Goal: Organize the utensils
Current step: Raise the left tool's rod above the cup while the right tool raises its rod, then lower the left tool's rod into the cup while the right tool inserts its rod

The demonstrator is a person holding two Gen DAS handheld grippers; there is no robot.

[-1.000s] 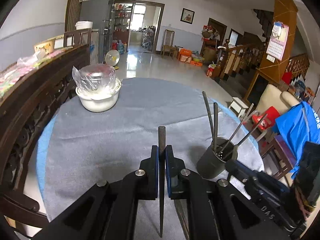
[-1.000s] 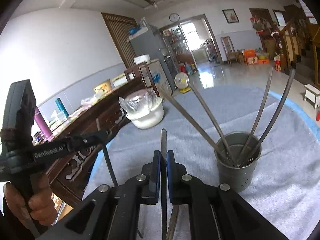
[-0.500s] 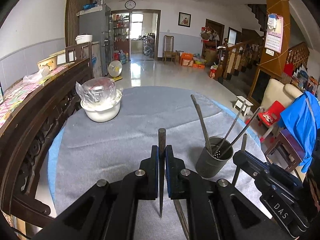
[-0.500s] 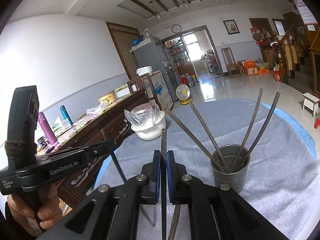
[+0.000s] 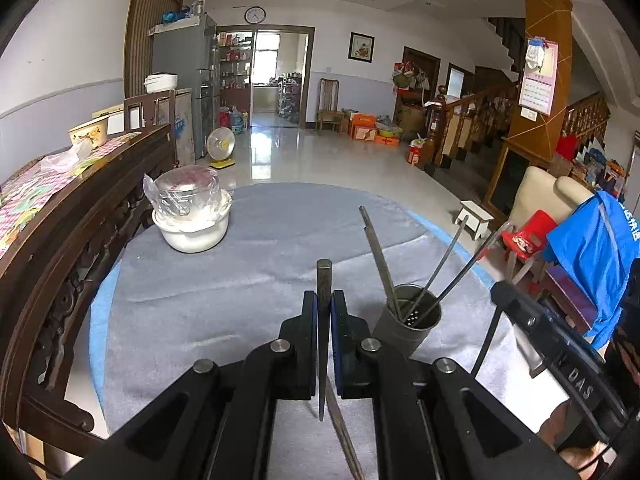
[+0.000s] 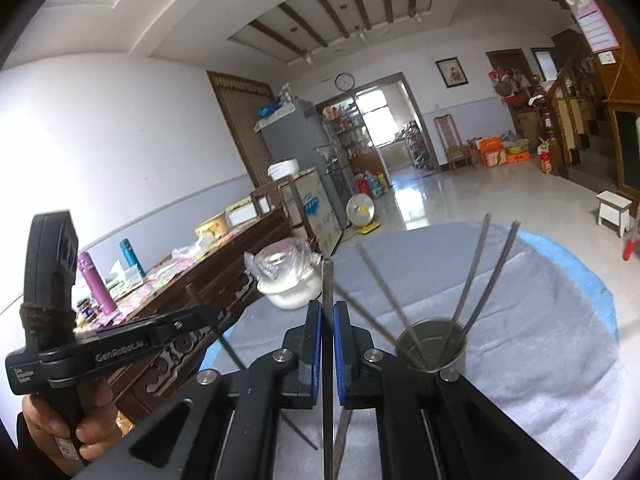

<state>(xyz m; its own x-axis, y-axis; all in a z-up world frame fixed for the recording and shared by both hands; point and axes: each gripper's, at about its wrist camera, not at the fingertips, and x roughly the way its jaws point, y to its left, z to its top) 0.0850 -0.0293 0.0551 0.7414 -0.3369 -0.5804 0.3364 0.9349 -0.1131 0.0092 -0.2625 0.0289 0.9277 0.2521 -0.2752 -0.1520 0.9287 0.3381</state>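
Bench (image 5: 240, 280) under grey cloth; metal cup (image 5: 408, 322) at its right, four chopsticks already standing inside; left gripper (image 5: 324, 312) clamped on one chopstick (image 5: 323, 280); right gripper (image 6: 327, 320) likewise on another (image 6: 328, 280); step: carrying both over; next, tip each end-down into the cup.

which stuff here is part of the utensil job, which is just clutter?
Job:
- left gripper, shut on a chopstick
- right gripper, shut on a second chopstick
- metal cup holding four chopsticks
- loose chopstick on the cloth

Clutter:
- white bowl with plastic wrap
- grey cloth
- wooden bench
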